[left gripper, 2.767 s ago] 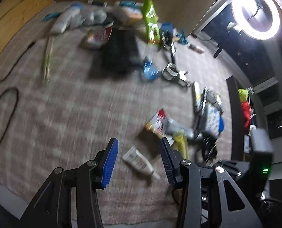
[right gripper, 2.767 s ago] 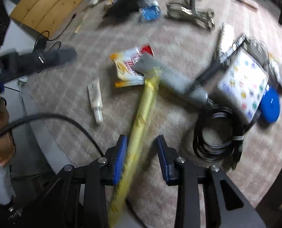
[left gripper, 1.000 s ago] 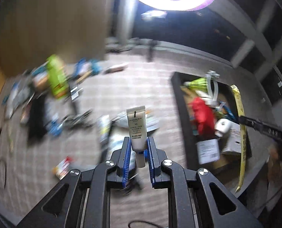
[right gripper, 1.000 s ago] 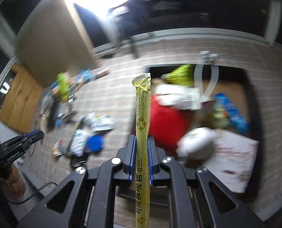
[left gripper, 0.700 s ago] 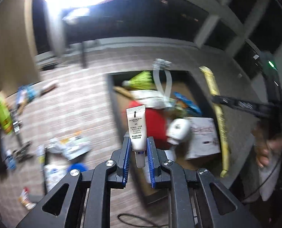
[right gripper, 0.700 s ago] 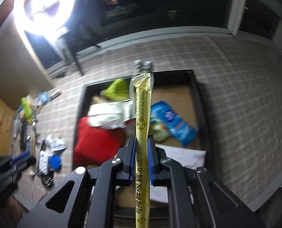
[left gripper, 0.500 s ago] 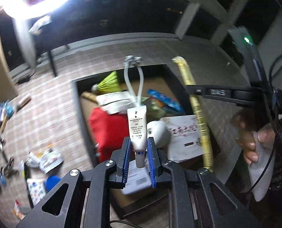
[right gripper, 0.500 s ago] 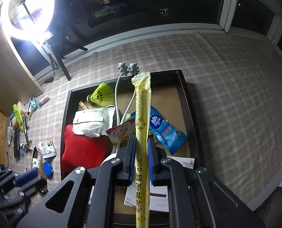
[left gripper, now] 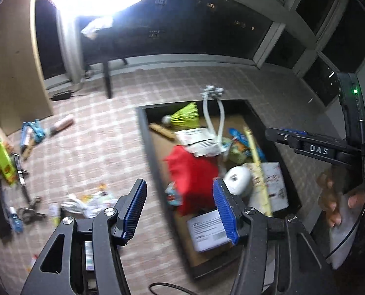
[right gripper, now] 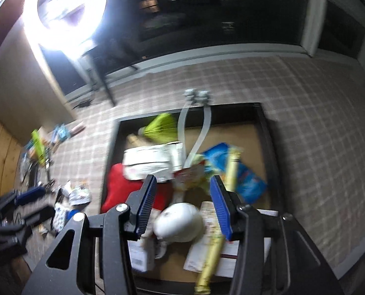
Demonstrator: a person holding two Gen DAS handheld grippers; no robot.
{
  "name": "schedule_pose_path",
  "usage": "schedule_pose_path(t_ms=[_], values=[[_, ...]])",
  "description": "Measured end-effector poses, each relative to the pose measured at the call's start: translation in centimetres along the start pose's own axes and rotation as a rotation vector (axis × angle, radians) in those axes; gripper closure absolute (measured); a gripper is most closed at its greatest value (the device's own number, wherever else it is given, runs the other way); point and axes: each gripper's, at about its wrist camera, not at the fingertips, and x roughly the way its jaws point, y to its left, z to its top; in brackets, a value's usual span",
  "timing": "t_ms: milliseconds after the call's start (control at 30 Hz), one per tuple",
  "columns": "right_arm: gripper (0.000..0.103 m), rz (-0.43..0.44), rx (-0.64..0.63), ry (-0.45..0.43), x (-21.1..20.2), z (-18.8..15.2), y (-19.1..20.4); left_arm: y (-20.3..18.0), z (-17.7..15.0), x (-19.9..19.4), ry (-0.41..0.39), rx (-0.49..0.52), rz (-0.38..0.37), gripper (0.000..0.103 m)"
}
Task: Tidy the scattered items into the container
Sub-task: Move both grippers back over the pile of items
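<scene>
Both grippers have been opened since half a second ago. The left gripper (left gripper: 180, 207), then clamped on a small white tube, is now seen with its fingers (left gripper: 135, 211) spread wide and nothing between them; the tube cannot be picked out any more. The right gripper (right gripper: 183, 207) has likewise been parted, and the long yellow packet (right gripper: 223, 211), previously gripped upright, is now seen free, tilted over the black container (right gripper: 268, 135) at lower right of the frame.

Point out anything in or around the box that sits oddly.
The long yellow packet lies slanted across the box, its lower end poking over the near rim. Two white stalks stick out past the far rim. Loose items lie scattered on the carpet.
</scene>
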Motion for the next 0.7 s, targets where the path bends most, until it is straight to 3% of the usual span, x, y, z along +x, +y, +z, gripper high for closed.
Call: schedule_pose_path(t_ms=[233, 433, 700], values=[[0.053, 0.077, -0.135, 0.039, 1.1, -1.5, 8.2, 10.6, -2.0, -3.6, -0.003, 0.010, 0.133, 0.047], [0.043, 0.124, -0.202, 0.115, 4.1, -2.6, 15.0, 19.2, -4.4, -4.4, 0.061, 0.031, 0.214, 0.047], [0.040, 0.185, -0.314, 0.189, 9.3, -2.7, 22.1, 24.7, -6.2, -2.0, 0.133, 0.069, 0.198, 0.047]])
